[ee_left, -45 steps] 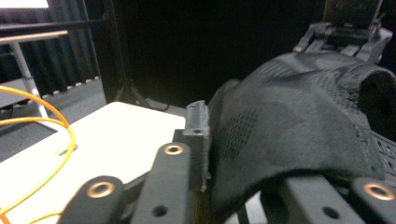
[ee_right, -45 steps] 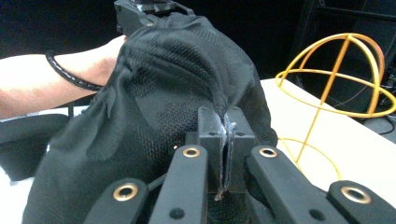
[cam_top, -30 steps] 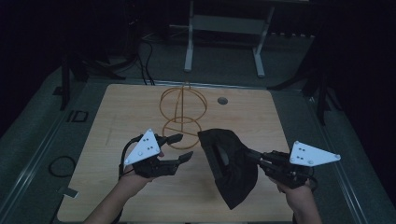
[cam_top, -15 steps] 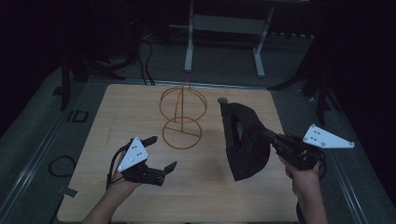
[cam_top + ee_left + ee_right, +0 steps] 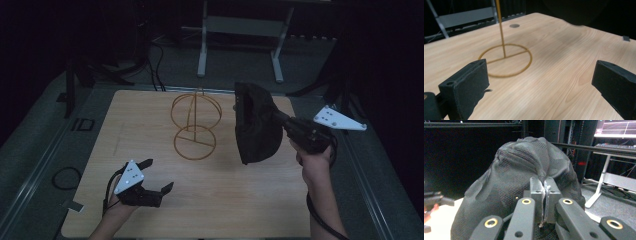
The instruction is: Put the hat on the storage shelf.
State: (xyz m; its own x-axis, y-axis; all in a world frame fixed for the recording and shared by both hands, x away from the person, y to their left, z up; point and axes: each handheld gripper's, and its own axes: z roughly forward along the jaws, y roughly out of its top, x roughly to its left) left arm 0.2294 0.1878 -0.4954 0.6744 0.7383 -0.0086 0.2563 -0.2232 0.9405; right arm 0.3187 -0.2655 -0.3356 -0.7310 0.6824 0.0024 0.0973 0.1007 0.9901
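Right gripper [image 5: 280, 122] pinches black cap [image 5: 256, 125] by thin fabric beside wire stand [image 5: 196, 122]; left gripper [image 5: 155, 176] gapes empty. Risk: fabric slips, cap snags and tips stand.

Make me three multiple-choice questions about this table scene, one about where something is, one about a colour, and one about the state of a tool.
1. Where does the wire stand sit?
A. on the wooden table, left of the black cap in the high view
B. on the floor
C. between the left tool's jaws

2. What colour is the wire stand?
A. blue
B. orange-gold
C. white

3. What state is the right tool in?
A. open and empty
B. lying on the table
C. shut on the black cap

Answers: 1 A, its ring base rests on the tabletop beside the raised cap. 2 B, the wire shows orange-gold against the pale wood. 3 C, the right tool view shows its pads pinching the cap's fabric, while the left tool stands open and empty.
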